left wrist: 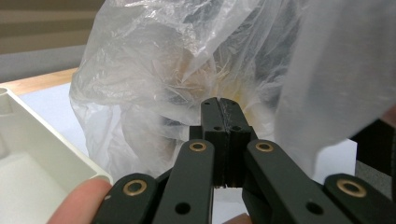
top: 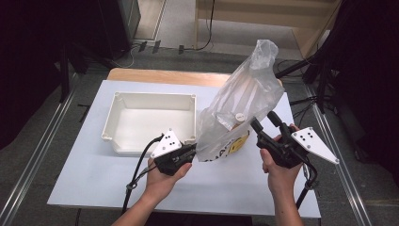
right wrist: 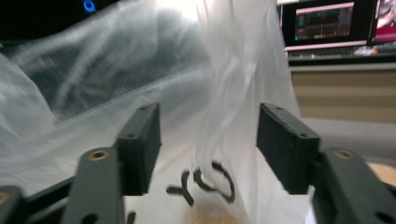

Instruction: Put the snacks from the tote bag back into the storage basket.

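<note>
Two grippers flank a crinkled, clear plastic bag [top: 244, 94] standing tall near the worktop's [top: 94, 179] right edge, a printed white-and-yellow package [top: 233, 141] showing through it. Left gripper [top: 190, 151]: jaws pressed together, pinching the bag's filmy lower edge. Right gripper [top: 266, 125]: jaws spread wide, film between them, ungripped. Beside the bag sits a smooth, white rectangular tub [top: 150, 115], toward the far-left corner.
</note>
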{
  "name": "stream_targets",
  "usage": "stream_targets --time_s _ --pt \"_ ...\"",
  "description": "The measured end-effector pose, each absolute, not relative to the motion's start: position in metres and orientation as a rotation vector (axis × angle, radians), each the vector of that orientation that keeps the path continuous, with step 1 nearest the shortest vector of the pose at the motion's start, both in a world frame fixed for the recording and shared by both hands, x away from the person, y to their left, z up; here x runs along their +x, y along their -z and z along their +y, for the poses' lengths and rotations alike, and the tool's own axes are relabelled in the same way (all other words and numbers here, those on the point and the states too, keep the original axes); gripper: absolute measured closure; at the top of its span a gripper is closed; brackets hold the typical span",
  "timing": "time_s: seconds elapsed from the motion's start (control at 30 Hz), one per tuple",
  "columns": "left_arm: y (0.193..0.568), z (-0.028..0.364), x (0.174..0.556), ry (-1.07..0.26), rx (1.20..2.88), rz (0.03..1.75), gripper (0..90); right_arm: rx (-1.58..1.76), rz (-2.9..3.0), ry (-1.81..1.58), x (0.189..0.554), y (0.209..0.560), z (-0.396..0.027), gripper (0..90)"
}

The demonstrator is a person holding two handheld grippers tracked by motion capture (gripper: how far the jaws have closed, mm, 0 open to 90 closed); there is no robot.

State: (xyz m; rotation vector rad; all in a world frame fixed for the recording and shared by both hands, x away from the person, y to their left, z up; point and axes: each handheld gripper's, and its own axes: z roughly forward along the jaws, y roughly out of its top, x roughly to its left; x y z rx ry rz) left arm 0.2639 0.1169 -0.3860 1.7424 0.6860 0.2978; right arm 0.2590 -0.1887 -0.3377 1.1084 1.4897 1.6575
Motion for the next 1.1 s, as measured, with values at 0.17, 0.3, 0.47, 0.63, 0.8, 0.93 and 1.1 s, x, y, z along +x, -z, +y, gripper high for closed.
stream_targets --time_s 0.17,0.3,0.47,0.63,0.8,0.93,1.1 --pt "0.390 0.115 0.264 -0.299 1.761 0.686 90.0 1.095 1.446 -1.690 0.249 0.322 -0.189 24.0" --pt "0.393 0.114 0.263 -0.295 1.775 0.686 90.0 1.103 1.443 -1.712 0.249 0.316 -0.184 21.5" --pt "0.397 0.113 0.261 -0.292 1.789 0.680 90.0 1.120 1.538 -1.671 0.264 0.327 -0.173 52.2" --pt "0.396 0.118 0.259 -0.285 1.756 0.670 89.7 1.164 1.601 -1.614 0.276 0.342 -0.170 88.8" --pt "0.387 0.125 0.254 -0.306 1.678 0.655 51.1 1.196 1.606 -1.585 0.283 0.352 -0.172 90.0" --pt "0.378 0.127 0.248 -0.303 1.648 0.629 28.4 1.220 1.596 -1.559 0.286 0.358 -0.173 90.0" --pt "0.371 0.129 0.242 -0.325 1.647 0.635 13.5 1.238 1.597 -1.538 0.289 0.363 -0.173 90.0"
